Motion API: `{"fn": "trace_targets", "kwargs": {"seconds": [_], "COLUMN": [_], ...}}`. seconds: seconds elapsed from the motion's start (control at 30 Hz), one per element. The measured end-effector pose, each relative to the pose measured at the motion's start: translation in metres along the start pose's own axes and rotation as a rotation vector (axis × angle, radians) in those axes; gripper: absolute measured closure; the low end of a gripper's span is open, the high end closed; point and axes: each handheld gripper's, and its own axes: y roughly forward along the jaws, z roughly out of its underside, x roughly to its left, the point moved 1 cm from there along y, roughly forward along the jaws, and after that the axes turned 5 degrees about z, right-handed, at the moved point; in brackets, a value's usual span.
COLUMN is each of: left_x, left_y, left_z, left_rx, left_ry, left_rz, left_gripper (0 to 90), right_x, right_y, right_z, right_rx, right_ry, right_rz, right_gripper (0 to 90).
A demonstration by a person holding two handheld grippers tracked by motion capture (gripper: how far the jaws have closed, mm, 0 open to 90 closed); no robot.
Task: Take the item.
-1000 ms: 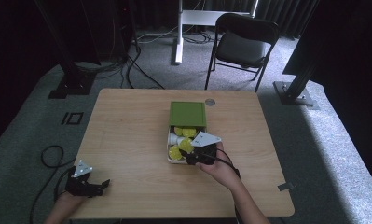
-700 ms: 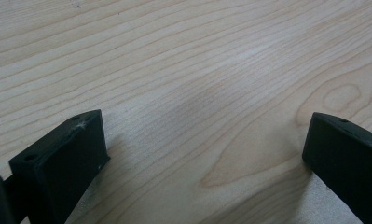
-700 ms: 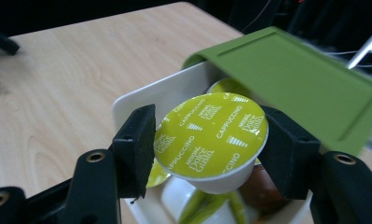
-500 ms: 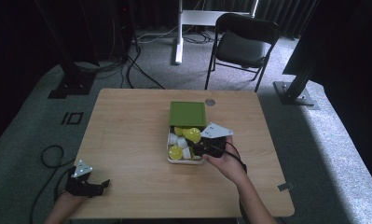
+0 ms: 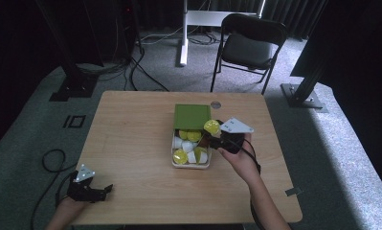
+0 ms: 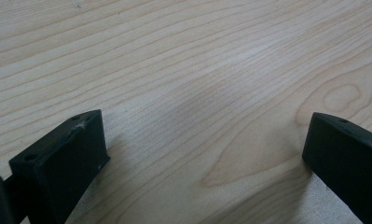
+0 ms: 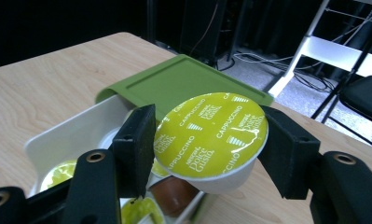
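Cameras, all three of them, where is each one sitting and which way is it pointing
High view: above the person's side, looking forward and down on the table; both forearms, the left gripper and right gripper show.
Left gripper view: rides the left gripper, facing bare tabletop; its two black jaws stand apart.
Right gripper view: rides the right gripper, looking across the white tray toward the green lid; its jaws clamp a yellow-topped capsule.
Shared: the high and right gripper views both show that capsule, tray and lid.
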Motion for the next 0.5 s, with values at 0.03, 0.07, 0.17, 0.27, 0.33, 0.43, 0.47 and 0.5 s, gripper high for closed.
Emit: {"fn": "trace_targets", "kwargs": {"seconds": [0.03,0.07,0.17,0.27,0.33,0.43,0.47,0.5], "left_x": [0.0,0.0,0.0,0.0,0.0,0.0,0.0,0.0], "left_y": [0.0,0.0,0.0,0.0,0.0,0.0,0.0,0.0], "left_z": [0.0,0.0,0.0,0.0,0.0,0.0,0.0,0.0], "left_rx": [0.0,0.0,0.0,0.0,0.0,0.0,0.0,-0.001], "left_ry": [0.0,0.0,-0.001,-0.002,0.0,-0.002,-0.001,-0.002], "left_rz": [0.0,0.0,0.0,0.001,0.0,0.001,0.001,0.001], "left_gripper": [0.5,0.5,0.5,0.5,0.5,0.5,0.5,0.5], "right_x": [0.0,-0.005,-0.013,-0.022,-0.027,-0.035,-0.038,-0.04], "right_y": [0.0,0.001,0.004,0.009,0.012,0.017,0.019,0.021], "right_z": [0.0,0.002,0.006,0.011,0.015,0.023,0.026,0.028], "right_rx": [0.0,-0.006,-0.002,0.007,0.017,0.032,0.036,0.047], "right_ry": [0.0,0.009,0.042,0.071,0.09,0.113,0.125,0.128], "right_rz": [0.0,0.035,0.065,0.087,0.101,0.127,0.134,0.14], "right_gripper": [40.2,40.2,40.2,40.2,40.2,40.2,40.2,40.2]}}
